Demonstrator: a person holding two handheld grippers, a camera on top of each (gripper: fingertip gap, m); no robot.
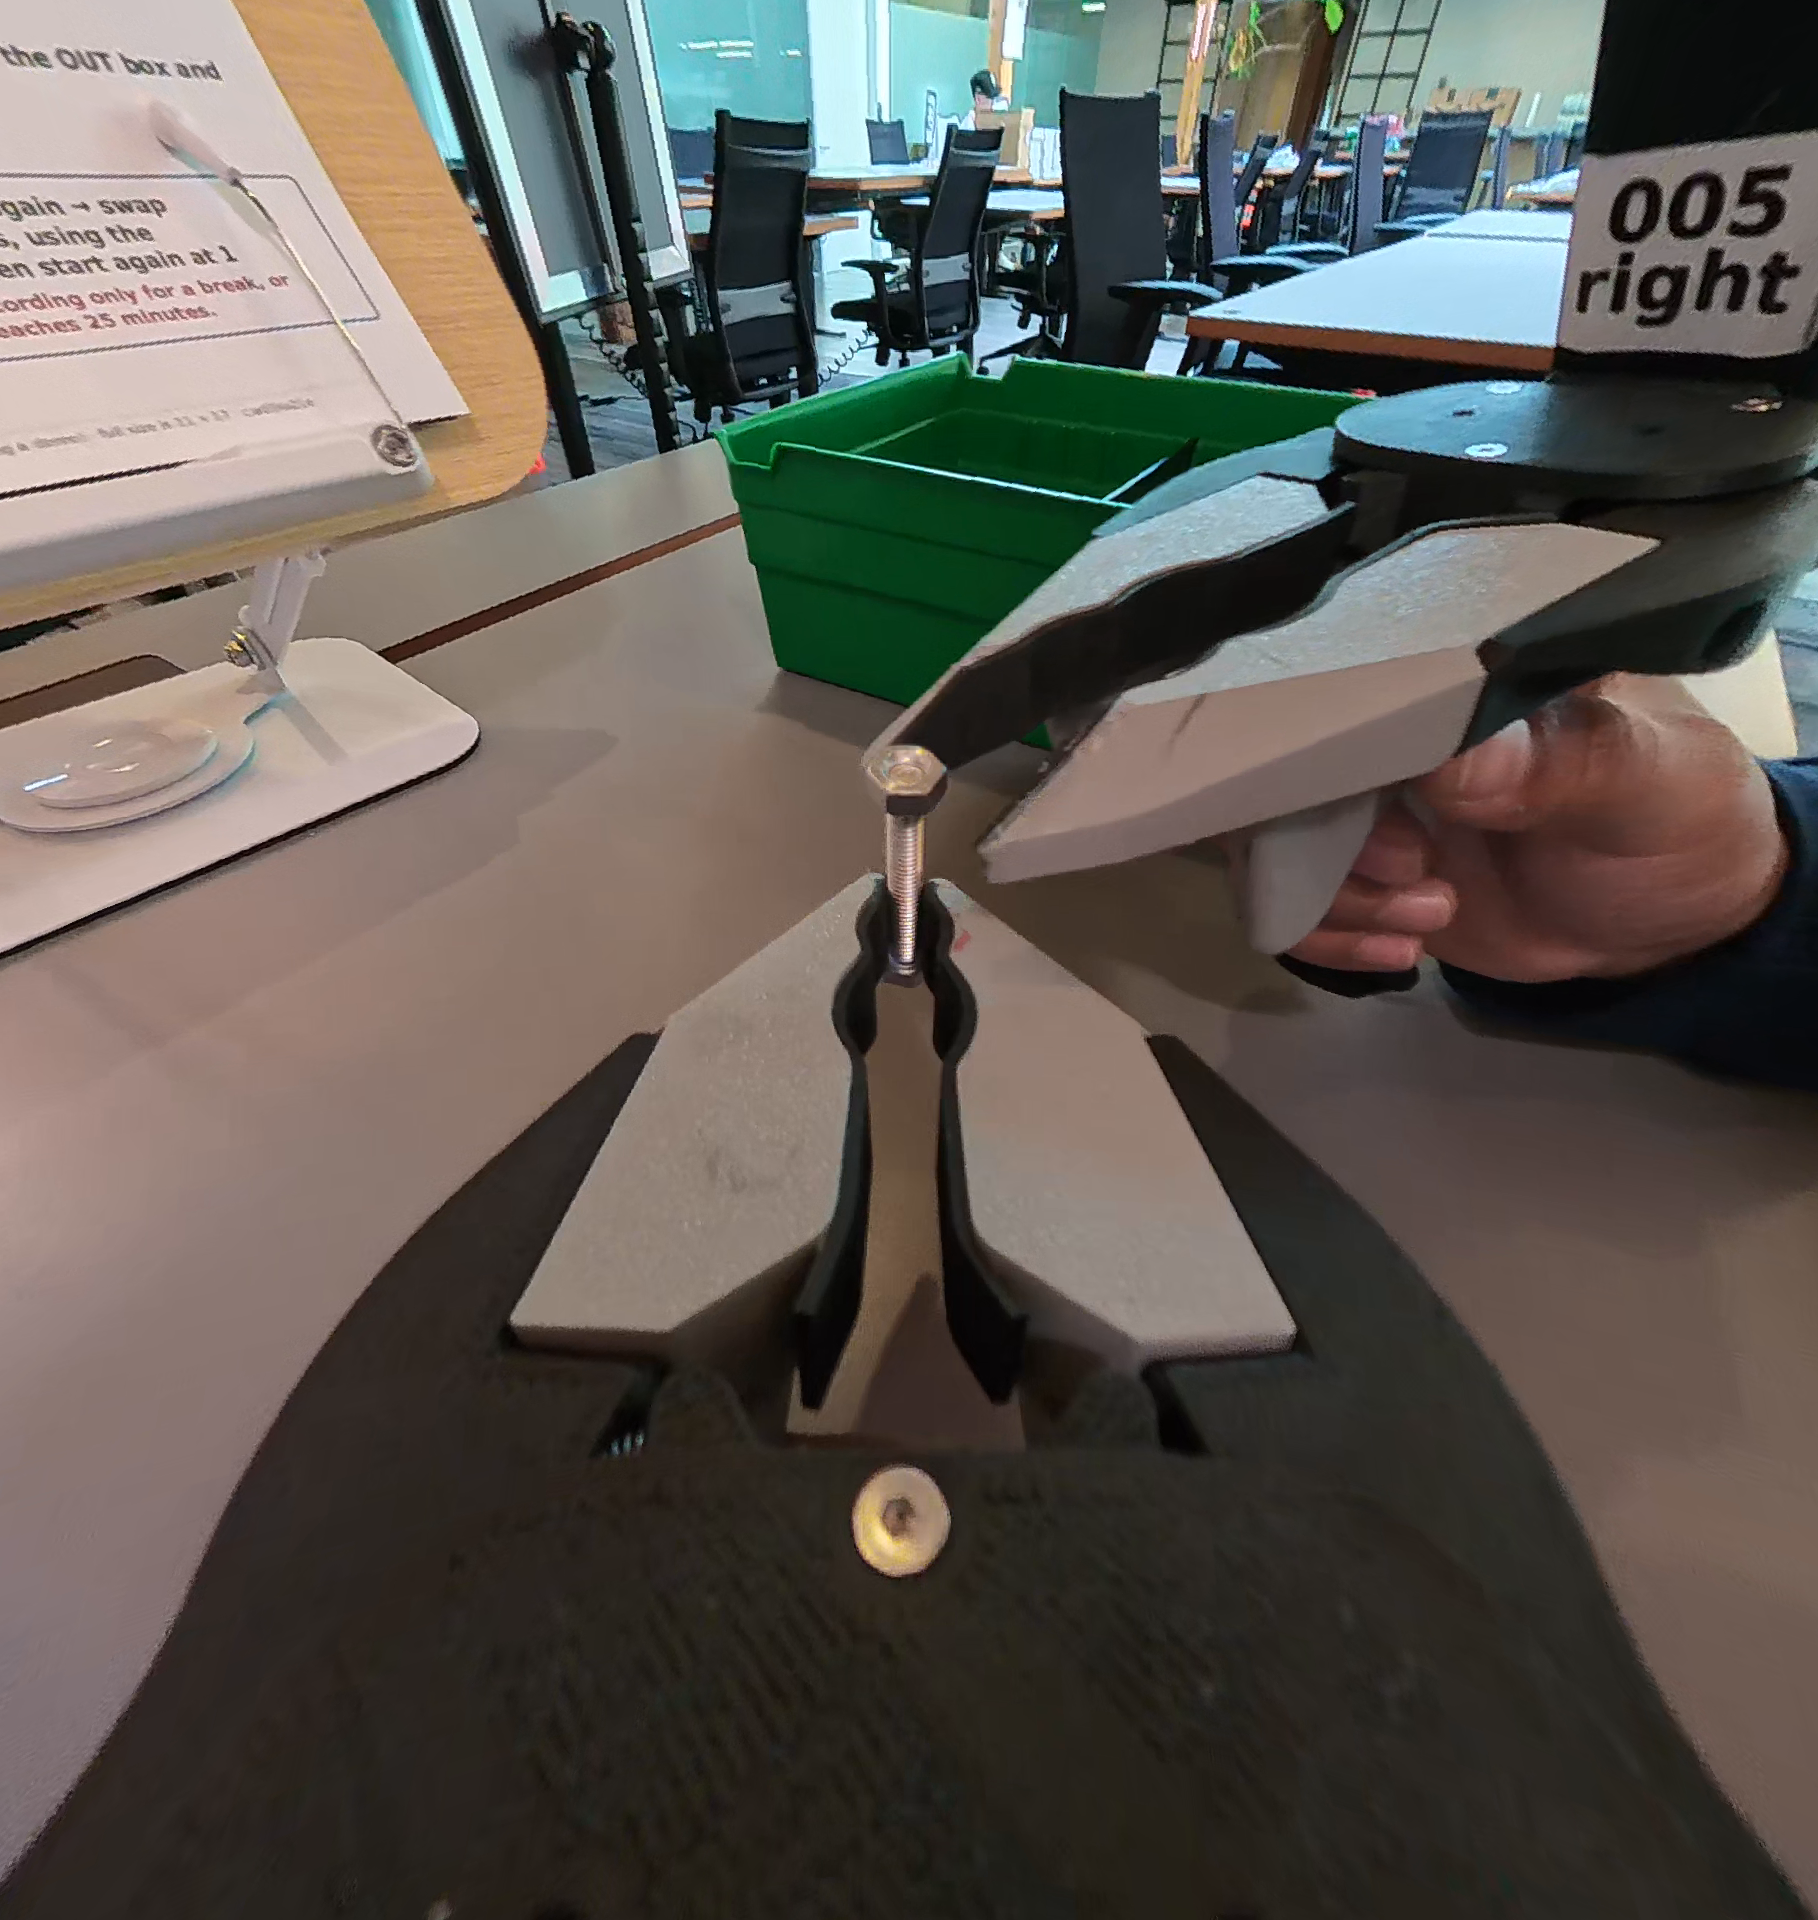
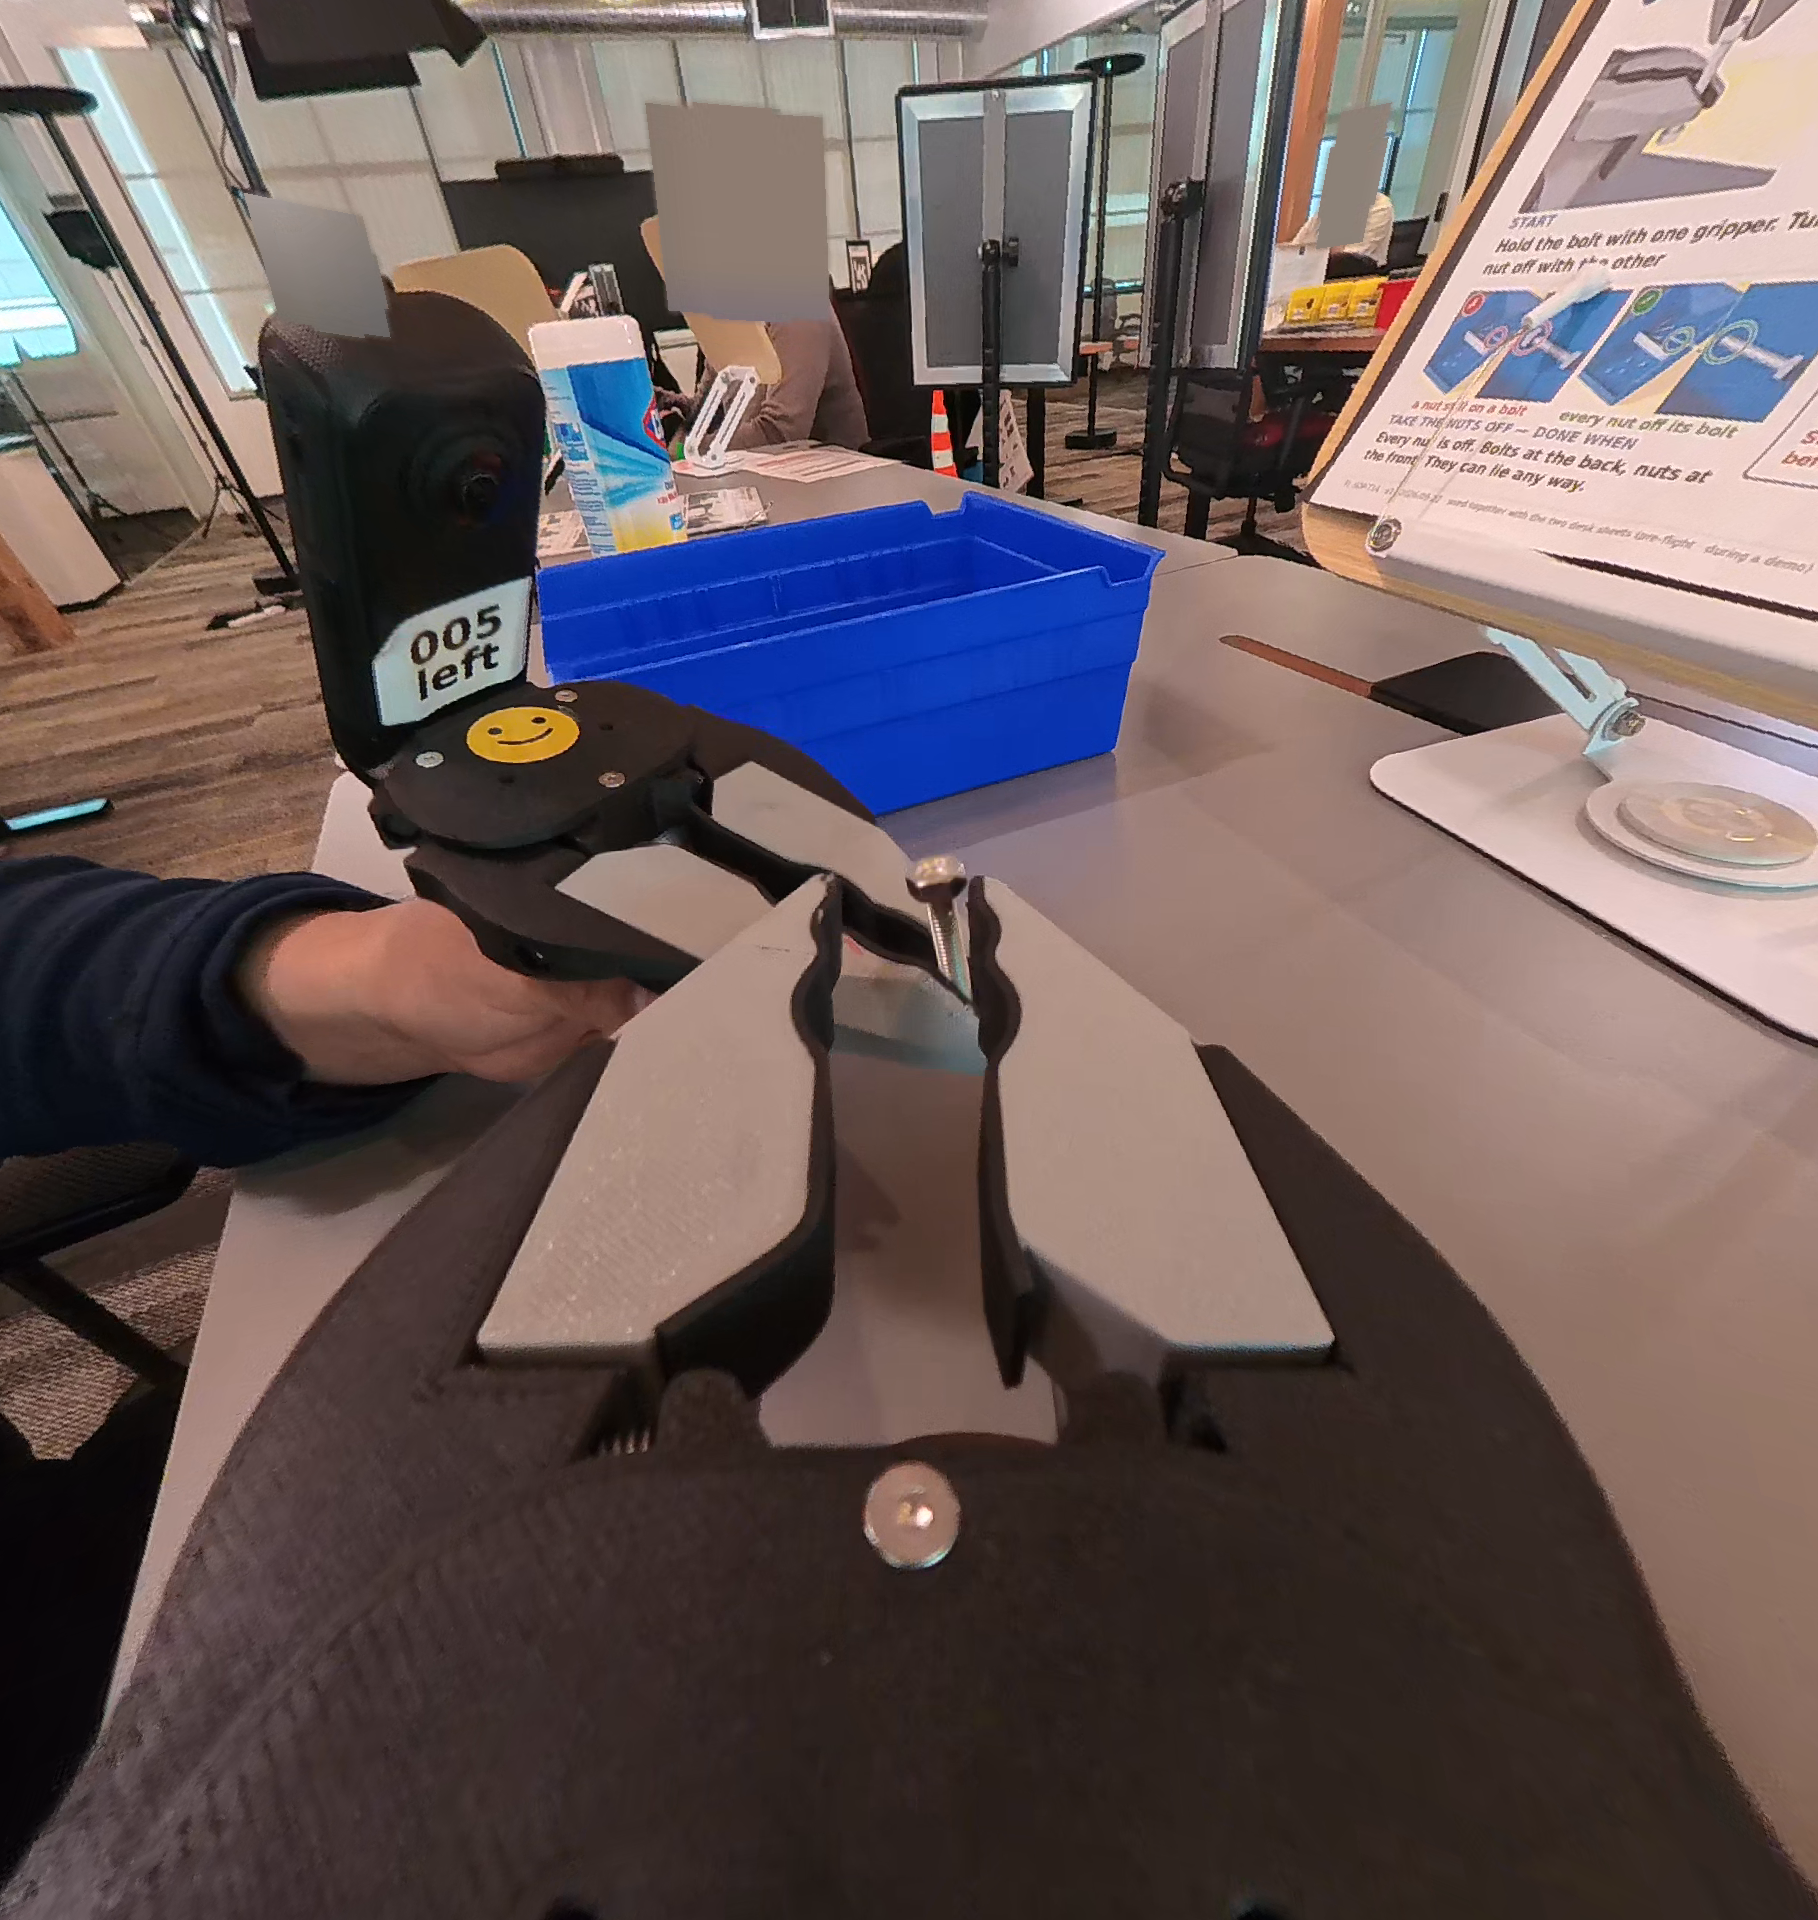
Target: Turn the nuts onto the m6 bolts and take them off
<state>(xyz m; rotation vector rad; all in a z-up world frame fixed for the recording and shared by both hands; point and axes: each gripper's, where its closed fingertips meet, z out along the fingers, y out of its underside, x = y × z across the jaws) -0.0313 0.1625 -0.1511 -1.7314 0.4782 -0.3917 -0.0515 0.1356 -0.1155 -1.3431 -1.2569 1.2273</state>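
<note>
Nearest, left tongs (image 1: 903,914) clamped on upright bolt (image 1: 905,883) above the tabletop (image 1: 365,1039), before the green bin (image 1: 884,582); right tongs (image 1: 952,821) parted, unloaded, beside the top nut (image 1: 903,774); judged next: closing on nut, turning.

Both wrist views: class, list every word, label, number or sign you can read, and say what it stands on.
I do not quote writing; these bear it.
White label, black print: black camera housing, left wrist view.
Second white label: other camera housing, right wrist view.
Yellow smiley sticker: below it, no words.
Instruction sheet: printed text, pictures.
Wipes canister: brand label, blurred.
</note>
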